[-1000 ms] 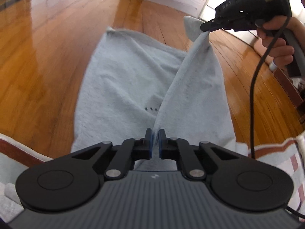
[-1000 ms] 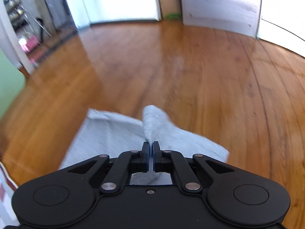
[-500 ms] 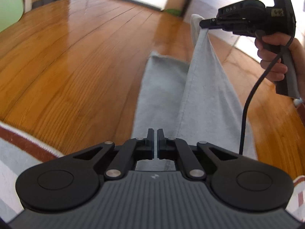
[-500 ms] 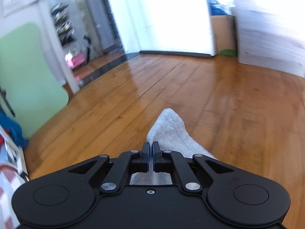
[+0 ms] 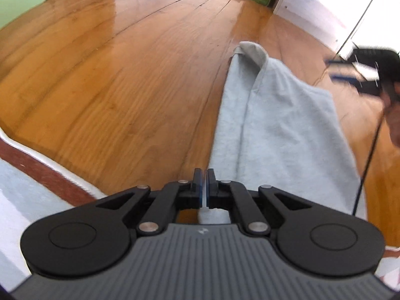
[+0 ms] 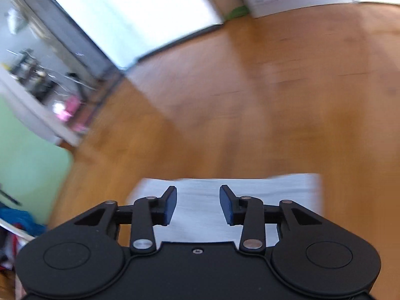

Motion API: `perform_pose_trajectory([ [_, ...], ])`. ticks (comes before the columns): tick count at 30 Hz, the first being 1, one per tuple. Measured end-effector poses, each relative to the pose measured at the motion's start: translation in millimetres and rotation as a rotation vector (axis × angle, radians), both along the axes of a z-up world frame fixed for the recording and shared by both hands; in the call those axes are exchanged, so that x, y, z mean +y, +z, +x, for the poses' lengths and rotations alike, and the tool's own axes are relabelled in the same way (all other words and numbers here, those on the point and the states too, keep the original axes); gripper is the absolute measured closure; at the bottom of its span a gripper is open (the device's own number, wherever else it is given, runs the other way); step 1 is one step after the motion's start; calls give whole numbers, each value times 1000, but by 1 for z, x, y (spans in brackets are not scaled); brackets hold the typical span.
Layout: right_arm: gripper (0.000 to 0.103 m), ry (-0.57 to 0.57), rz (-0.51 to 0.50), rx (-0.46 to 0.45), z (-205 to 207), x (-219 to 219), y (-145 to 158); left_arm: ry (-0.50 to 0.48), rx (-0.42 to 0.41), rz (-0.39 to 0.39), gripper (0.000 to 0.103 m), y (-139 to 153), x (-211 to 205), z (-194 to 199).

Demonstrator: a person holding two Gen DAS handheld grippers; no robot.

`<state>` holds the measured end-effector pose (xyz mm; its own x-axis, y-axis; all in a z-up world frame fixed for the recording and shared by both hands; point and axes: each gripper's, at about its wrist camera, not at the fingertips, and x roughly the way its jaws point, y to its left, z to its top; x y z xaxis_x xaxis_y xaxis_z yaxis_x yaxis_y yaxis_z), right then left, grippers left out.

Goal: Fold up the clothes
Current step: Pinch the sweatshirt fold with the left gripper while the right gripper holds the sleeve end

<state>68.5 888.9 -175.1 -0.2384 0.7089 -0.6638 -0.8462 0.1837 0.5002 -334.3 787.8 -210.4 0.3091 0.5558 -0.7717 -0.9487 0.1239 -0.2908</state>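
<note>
On the wooden floor point(image 5: 130, 95) lies a grey garment point(image 5: 282, 130), its near edge pinched by the left gripper point(image 5: 205, 187). Beyond the garment's right side, the right gripper point(image 6: 198, 205) is opening, nothing between its pads.

A home: glossy wooden floor point(image 5: 125, 87), bright doorway point(image 6: 140, 12), cluttered shelves point(image 6: 32, 72) beyond.

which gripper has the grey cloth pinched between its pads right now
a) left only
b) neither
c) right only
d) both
a) The left gripper is shut on the grey cloth, a sliver of fabric showing between its pads, while the right gripper has its jaws opening, pads apart and clear of the cloth lying below them.
</note>
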Motion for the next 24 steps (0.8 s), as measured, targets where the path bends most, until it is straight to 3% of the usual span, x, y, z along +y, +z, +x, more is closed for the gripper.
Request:
perform_pose_trajectory([
  [4, 55, -44, -90, -77, 43, -24, -14, -68, -5, 15, 98, 0, -7, 13],
  [9, 44, -24, -101, -47, 45, -22, -43, -108, 6, 40, 94, 5, -13, 28],
  [11, 44, 7, -64, -81, 34, -16, -49, -108, -6, 37, 75, 4, -13, 30],
  [13, 100, 86, -28, -205, 16, -1, -49, -114, -5, 37, 67, 2, -15, 32],
  [15, 99, 84, 35, -317, 7, 1, -41, -122, 34, 44, 71, 1, -18, 34],
  [17, 99, 57, 96, -394, 3, -2, -30, -134, 73, 48, 84, 1, -20, 36],
  [20, 98, 68, 18, -442, 3, 5, -40, -116, 90, 32, 85, 0, -20, 38],
  [22, 81, 8, -47, -452, 7, 13, -46, -115, 114, 26, 85, 1, -21, 42],
  [24, 69, -118, -35, -441, 12, 7, -35, -109, 129, 21, 85, 2, -21, 45],
])
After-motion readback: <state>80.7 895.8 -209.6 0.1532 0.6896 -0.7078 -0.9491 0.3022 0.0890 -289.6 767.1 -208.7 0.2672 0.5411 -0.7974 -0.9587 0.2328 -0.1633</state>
